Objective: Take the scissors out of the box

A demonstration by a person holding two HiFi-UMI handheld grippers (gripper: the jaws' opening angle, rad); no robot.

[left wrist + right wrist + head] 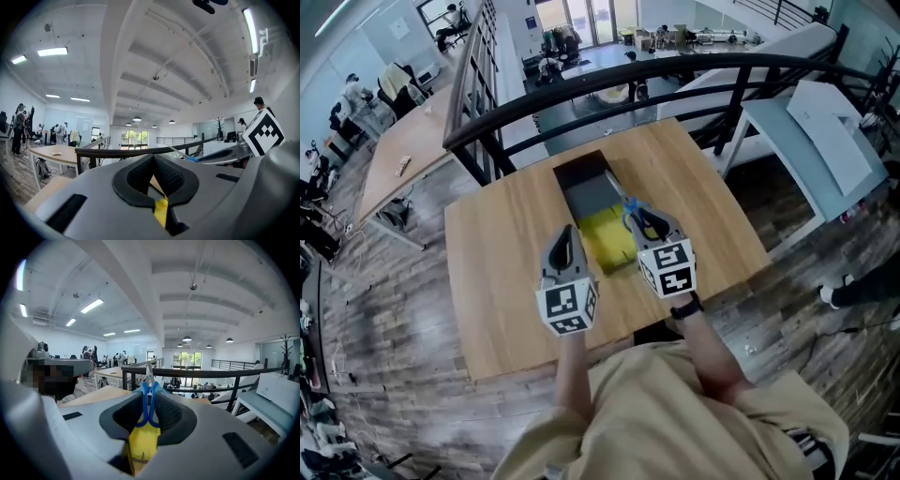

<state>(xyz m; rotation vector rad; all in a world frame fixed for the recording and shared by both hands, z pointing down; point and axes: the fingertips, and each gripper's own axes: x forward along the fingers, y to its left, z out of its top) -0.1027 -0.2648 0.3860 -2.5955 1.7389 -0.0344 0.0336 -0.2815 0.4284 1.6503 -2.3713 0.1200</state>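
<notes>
Left gripper (565, 234): jaws together, empty, left of long black yellow-lined box (577, 170) on wooden surface (502, 267). Right gripper (642, 215) clamped on blue-handled steel scissors (147, 401) over box's near end, blades pointing away along box.

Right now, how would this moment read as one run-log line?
right hand-held gripper: shut on blue scissors, over box | left hand-held gripper: shut, empty
</notes>
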